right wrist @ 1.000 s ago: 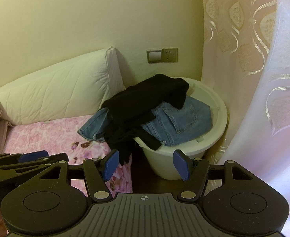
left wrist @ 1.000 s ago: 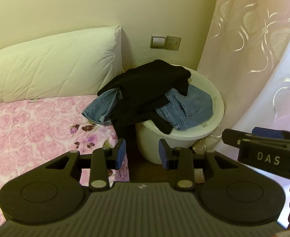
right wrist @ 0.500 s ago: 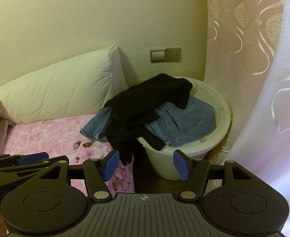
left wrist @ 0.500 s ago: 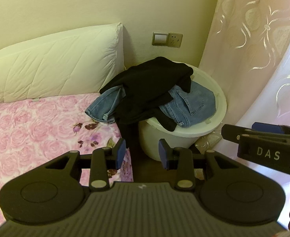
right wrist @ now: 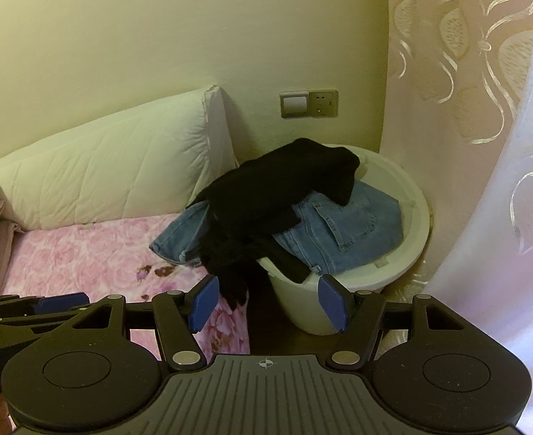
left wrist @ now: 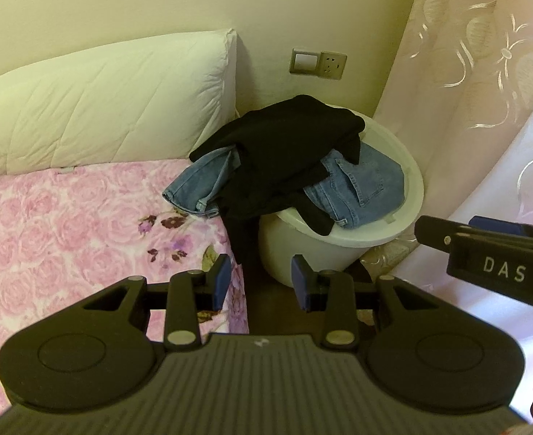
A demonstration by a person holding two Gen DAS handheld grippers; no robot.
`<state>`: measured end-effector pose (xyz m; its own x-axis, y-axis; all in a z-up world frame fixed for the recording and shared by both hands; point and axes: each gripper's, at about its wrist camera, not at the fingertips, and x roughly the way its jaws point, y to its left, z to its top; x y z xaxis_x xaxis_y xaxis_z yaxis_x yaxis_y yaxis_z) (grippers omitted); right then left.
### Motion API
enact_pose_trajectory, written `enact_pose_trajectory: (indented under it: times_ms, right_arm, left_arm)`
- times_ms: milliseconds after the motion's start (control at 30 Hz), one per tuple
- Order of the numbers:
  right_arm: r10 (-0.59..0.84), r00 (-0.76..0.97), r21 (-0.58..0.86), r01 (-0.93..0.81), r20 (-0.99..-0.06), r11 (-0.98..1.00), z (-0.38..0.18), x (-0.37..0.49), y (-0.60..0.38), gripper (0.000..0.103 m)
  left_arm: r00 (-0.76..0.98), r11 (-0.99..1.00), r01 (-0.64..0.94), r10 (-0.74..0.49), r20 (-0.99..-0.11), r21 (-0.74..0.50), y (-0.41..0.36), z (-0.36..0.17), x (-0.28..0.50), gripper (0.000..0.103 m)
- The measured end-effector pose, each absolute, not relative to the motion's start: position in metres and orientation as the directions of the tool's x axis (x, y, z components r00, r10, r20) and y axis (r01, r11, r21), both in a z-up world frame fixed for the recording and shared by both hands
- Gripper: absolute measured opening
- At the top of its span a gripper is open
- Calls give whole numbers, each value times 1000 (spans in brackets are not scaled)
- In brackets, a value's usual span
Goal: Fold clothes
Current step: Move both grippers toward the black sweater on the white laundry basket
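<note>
Your left tongs (left wrist: 260, 282) and right tongs (right wrist: 266, 302) both stand apart, holding nothing. The black garment (left wrist: 284, 152) lies over the jeans (left wrist: 360, 188) in the white basket (left wrist: 393, 233), spilling onto the bed (left wrist: 66, 224); it's probably a sweater.

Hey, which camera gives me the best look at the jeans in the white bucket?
The right wrist view: the jeans lie nearer its centre, back pocket plain, with one leg spilling onto the bed. The left wrist view shows the same jeans a little smaller, likewise partly covered by the black garment.
</note>
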<state>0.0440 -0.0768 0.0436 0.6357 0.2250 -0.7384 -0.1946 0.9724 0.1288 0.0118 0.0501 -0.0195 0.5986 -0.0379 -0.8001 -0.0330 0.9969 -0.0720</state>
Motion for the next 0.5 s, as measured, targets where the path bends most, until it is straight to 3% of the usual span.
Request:
enact_pose_trajectory:
  times_ms: [500]
  right_arm:
    - [228,594,140,-191,-771,972,29,72,-67,65]
  left_arm:
    - [551,990,-94,-34,-834,-102,69,-29,34,33]
